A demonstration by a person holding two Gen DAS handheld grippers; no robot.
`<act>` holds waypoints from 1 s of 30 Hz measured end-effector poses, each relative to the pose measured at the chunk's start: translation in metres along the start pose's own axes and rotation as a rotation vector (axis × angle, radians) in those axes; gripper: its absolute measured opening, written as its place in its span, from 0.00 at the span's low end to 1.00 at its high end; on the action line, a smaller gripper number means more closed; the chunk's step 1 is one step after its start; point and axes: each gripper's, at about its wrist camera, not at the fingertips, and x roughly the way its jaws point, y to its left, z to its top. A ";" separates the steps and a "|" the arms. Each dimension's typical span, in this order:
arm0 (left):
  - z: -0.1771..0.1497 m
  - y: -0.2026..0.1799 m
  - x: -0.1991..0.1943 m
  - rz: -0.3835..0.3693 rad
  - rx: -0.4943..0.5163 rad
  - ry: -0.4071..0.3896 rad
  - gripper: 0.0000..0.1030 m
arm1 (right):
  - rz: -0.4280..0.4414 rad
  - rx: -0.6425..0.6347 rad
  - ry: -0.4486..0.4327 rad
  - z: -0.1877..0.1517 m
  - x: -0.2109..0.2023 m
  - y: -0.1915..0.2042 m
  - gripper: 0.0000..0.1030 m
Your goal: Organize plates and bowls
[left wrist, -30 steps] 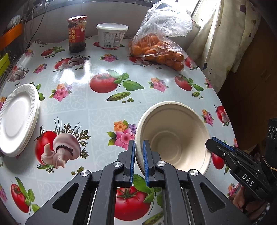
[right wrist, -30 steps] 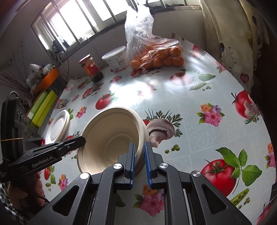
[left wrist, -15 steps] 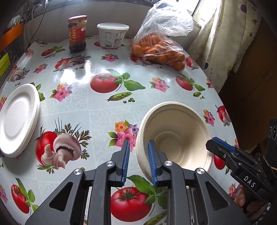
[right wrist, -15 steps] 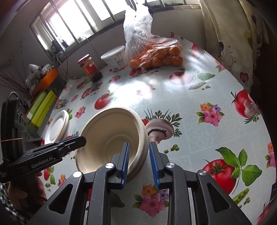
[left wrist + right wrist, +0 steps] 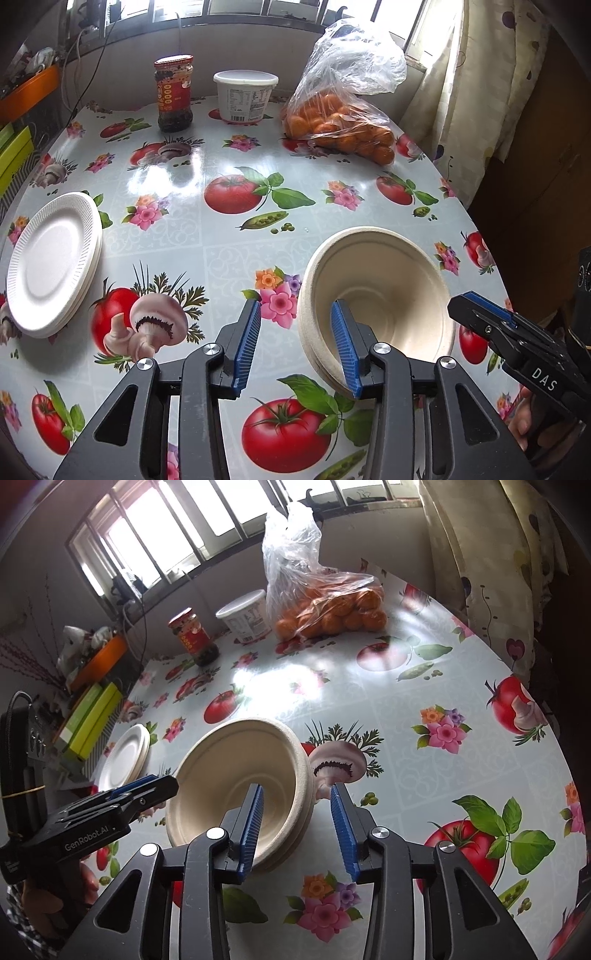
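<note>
I am letting go with my left hand-held gripper (image 5: 297,345) and right hand-held gripper (image 5: 297,829), both having just opened around opposite rims of the stacked beige paper bowls (image 5: 376,295) near the floral surface (image 5: 221,243) edge, risking snagging a rim and tipping them off.

matt paper bowls (image 5: 380,291), glossy tablecloth (image 5: 207,236)

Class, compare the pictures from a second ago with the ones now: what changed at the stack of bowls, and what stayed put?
Both grippers let go. The left gripper and right gripper have just been opening; each had pinched the rim of the bowl stack, which now sits between spread fingers, unpressed. The bowls, plates, jar and orange bag stayed put.
</note>
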 end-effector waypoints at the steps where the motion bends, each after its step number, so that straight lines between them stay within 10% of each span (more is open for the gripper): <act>1: -0.001 0.000 -0.001 0.002 0.002 -0.004 0.40 | -0.001 -0.001 -0.003 0.000 -0.001 0.000 0.37; 30: -0.024 0.015 -0.009 -0.143 -0.093 0.004 0.40 | 0.028 -0.009 0.004 -0.010 -0.001 -0.009 0.47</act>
